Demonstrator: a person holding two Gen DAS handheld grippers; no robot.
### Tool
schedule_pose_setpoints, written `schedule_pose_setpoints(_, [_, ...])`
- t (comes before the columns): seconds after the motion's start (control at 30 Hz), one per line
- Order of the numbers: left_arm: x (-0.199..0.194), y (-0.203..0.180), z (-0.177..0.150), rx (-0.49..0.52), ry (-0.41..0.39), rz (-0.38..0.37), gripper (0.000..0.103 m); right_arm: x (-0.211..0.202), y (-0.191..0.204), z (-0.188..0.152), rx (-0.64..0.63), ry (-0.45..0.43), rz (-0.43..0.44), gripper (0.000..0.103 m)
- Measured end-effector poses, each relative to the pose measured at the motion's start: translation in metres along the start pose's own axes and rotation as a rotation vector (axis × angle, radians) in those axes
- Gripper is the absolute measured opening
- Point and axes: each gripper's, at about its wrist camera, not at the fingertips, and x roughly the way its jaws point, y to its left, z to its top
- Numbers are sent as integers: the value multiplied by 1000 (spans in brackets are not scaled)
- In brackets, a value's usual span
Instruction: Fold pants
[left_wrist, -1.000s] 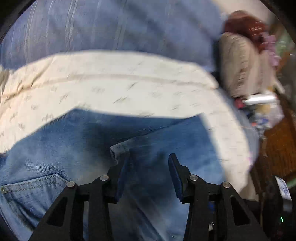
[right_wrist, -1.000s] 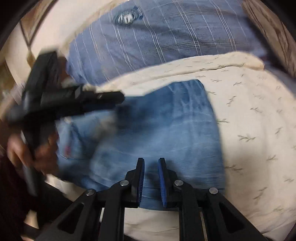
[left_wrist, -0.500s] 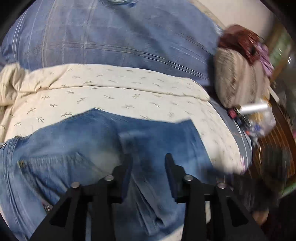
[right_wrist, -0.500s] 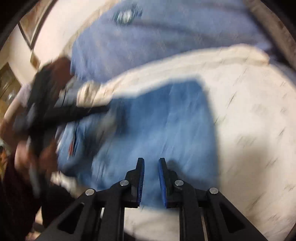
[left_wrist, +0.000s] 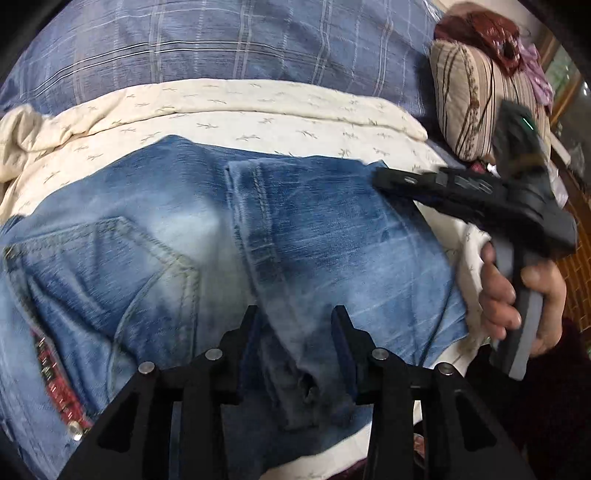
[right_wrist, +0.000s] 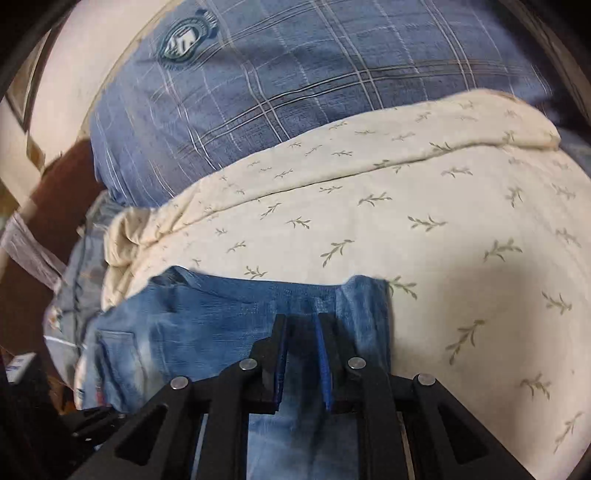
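Blue jeans (left_wrist: 314, 229) lie folded on a cream leaf-print sheet (left_wrist: 258, 122); a back pocket (left_wrist: 110, 266) shows at the left and a leg hem lies across the middle. My left gripper (left_wrist: 297, 325) is open, its jaws apart just over the near fold of denim. My right gripper (left_wrist: 391, 179) shows at the right of the left wrist view, hand-held, its tip over the jeans' far right corner. In the right wrist view the right gripper (right_wrist: 301, 325) has its jaws narrowly apart above the jeans (right_wrist: 221, 332), with nothing held.
A blue plaid blanket (left_wrist: 240, 40) lies beyond the sheet. A striped cushion (left_wrist: 469, 96) sits at the far right. The cream sheet (right_wrist: 443, 240) spreads wide to the right of the jeans.
The left gripper has drawn back toward the near edge, so more of the jeans and pocket show. The right gripper has swung from the near edge to the jeans' right side.
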Motion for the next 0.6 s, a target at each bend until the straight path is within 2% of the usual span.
schedule_pose_setpoints(0.03, [-6, 3, -3, -9, -14, -7, 40, -13, 0, -6, -4, -28, 25, 18])
schedule_pose_setpoints(0.1, [-19, 2, -11, -10, -52, -29, 40, -27, 8, -17, -29, -44, 15, 18])
schedule_pose_setpoints(0.17, [-17, -3, -17, 14, -53, -9, 43, -40, 7, -36, -38, -45, -1, 18])
schedule_pose_setpoints(0.2, [-7, -3, -20, 27, -20, 29, 44, -41, 5, -48, -36, -20, -10, 18])
schedule_pose_setpoints(0.27, [4, 0, -22, 2, 7, 32, 44, -26, 6, -63, -62, 70, -72, 19])
schedule_pose_setpoints(0.37, [-13, 3, -23, -43, -22, -12, 44, -35, 21, -72, -139, 59, -125, 18])
schedule_pose_setpoints(0.47, [-41, 4, -30, -25, -82, 12, 46, -53, 26, -85, -141, 6, -42, 18])
schedule_pose_setpoints(0.53, [-63, 14, -39, -39, -138, 43, 64, -61, 35, -93, -176, -18, -2, 18])
schedule_pose_setpoints(0.6, [-90, 30, -50, -89, -213, 79, 70, -66, 49, -100, -216, -40, 54, 18])
